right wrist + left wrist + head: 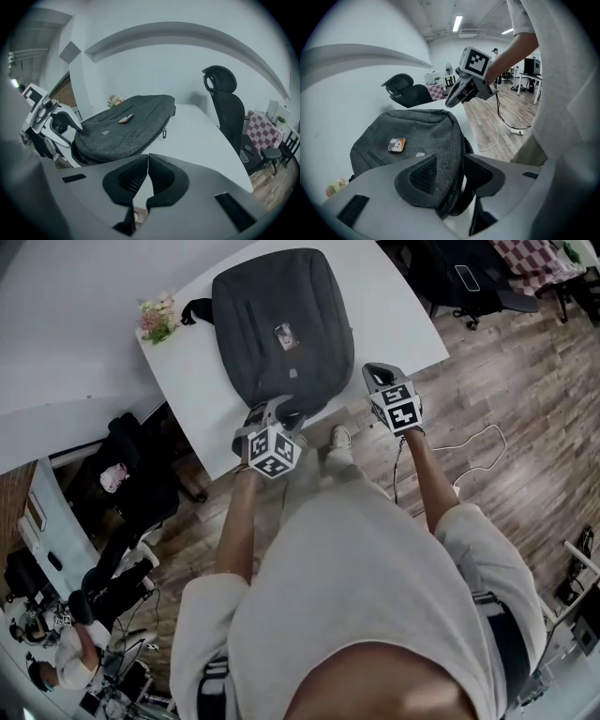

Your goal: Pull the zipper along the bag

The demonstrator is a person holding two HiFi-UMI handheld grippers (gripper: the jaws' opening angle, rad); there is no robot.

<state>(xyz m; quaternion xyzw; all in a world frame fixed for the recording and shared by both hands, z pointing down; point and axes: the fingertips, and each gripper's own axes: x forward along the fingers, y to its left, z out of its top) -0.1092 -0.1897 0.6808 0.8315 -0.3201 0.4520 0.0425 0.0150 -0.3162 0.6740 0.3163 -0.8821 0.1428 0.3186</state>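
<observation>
A dark grey backpack [277, 324] lies flat on the white table [394, 306], with a small orange label [283, 333] on its top. My left gripper [269, 412] is at the bag's near edge. In the left gripper view its jaws [452, 174] stand open, with the bag's [417, 136] zippered corner between the pads. My right gripper [380, 377] hovers by the table's near right corner, apart from the bag. It is shut [148, 161] with nothing in it. A small zipper pull [165, 133] hangs at the bag's [131, 124] right side.
A small bunch of flowers [157, 317] sits at the table's left corner. A black office chair [227, 108] stands behind the table, another [141, 465] on the floor to the left. A white cable [469, 442] trails over the wood floor. A person [70, 643] sits lower left.
</observation>
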